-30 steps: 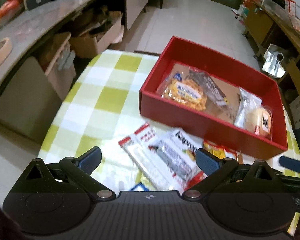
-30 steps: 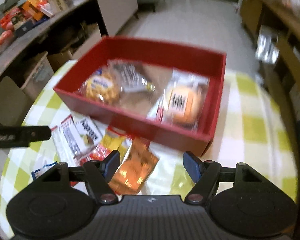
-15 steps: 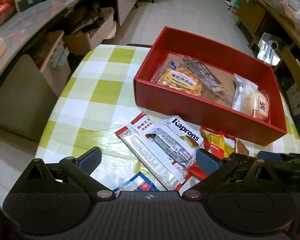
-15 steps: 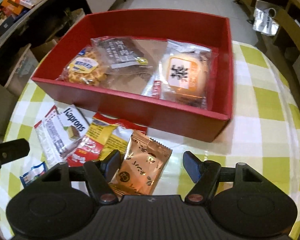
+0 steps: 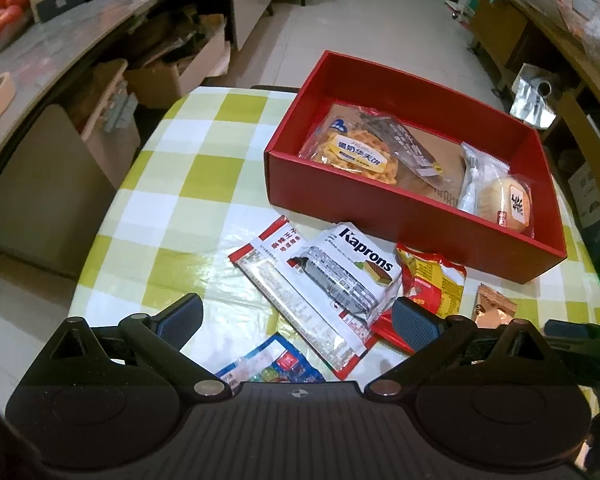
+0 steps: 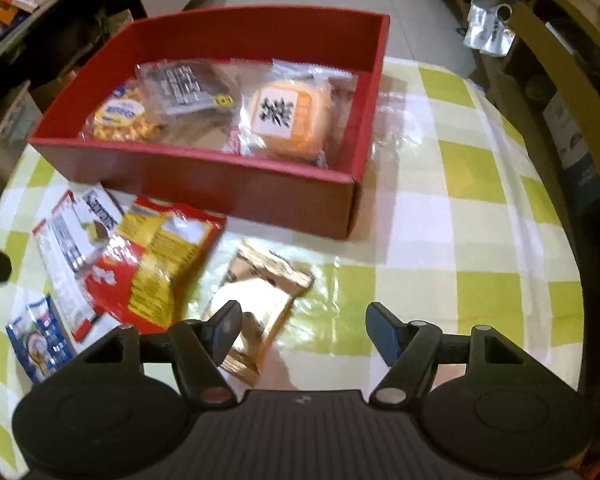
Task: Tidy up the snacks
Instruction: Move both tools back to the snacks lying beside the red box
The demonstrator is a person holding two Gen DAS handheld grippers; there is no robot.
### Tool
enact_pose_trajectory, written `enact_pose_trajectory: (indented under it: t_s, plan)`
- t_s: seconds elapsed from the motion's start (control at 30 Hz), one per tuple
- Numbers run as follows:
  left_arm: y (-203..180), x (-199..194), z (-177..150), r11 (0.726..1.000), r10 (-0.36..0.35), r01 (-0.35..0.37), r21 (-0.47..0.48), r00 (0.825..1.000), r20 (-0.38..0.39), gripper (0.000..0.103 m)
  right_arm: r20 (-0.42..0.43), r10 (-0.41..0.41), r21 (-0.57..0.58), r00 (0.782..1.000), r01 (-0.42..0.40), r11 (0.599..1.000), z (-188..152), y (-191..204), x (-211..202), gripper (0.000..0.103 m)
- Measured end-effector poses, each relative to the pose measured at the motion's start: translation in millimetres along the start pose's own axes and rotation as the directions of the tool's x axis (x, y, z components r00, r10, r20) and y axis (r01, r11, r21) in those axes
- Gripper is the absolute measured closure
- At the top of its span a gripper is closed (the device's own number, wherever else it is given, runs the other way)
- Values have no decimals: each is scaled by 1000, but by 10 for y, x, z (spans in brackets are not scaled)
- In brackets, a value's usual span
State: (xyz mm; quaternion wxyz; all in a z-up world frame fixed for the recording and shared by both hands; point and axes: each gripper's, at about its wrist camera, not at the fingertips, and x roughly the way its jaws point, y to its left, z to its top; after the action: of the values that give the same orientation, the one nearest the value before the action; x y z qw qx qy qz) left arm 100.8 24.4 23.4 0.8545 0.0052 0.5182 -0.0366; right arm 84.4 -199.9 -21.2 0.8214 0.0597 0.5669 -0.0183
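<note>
round table (image 5: 204, 168) w/ green-white check cloth; on it: red box (image 5: 400, 216), Kaprons packet (image 5: 352, 268), red-yellow bag (image 6: 160, 260), bronze sachet (image 6: 260, 296), blue packet (image 6: 40, 336)

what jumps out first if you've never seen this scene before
The red box at the back of the green-checked table grabs the eye, three wrapped snacks lying inside. In front of it loose packets fan out: a red-and-yellow bag and a white Kaprons pack. The right claw hangs open over a bronze sachet.
</note>
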Motion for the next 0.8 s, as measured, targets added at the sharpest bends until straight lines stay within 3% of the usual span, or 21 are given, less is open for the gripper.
enact_pose_trajectory:
  t_s: [0.17, 0.37, 0.4, 0.47, 0.53, 0.6, 0.73, 0.8]
  plan:
    - [-6, 11, -47, 1000, -2, 1, -14, 1000, -13, 1, -3, 30, -2, 1000, -30, 1000, 117, 206, 108, 28]
    - [-68, 83, -53, 1000, 1, -1, 17, 1000, -27, 1, -19, -33, -70, 999, 31, 997, 96, 356, 241, 25]
    - [-71, 90, -58, 1000, 2, -1, 23, 1000, -30, 1, -17, -40, -71, 999, 38, 997, 85, 351, 249, 22]
    - [-66, 103, -84, 999, 6, -5, 35, 999, -37, 1, -34, -49, -78, 998, 46, 996, 68, 355, 288, 0]
    - [-32, 128, -122, 999, 20, -19, 35, 999, -48, 1, -88, -72, -65, 994, 66, 996, 63, 358, 366, 0]
    - [36, 165, -176, 1000, 24, -23, 12, 997, -72, 1, -90, -64, -61, 994, 59, 996, 67, 338, 360, 0]
    - [166, 269, -277, 997, -17, 6, -73, 989, -149, 1, -47, -43, -117, 998, 37, 992, -3, 328, 329, 0]
    - [159, 298, -283, 997, -25, 13, -73, 987, -160, 1, -25, -29, -147, 999, 25, 989, -36, 328, 295, 0]
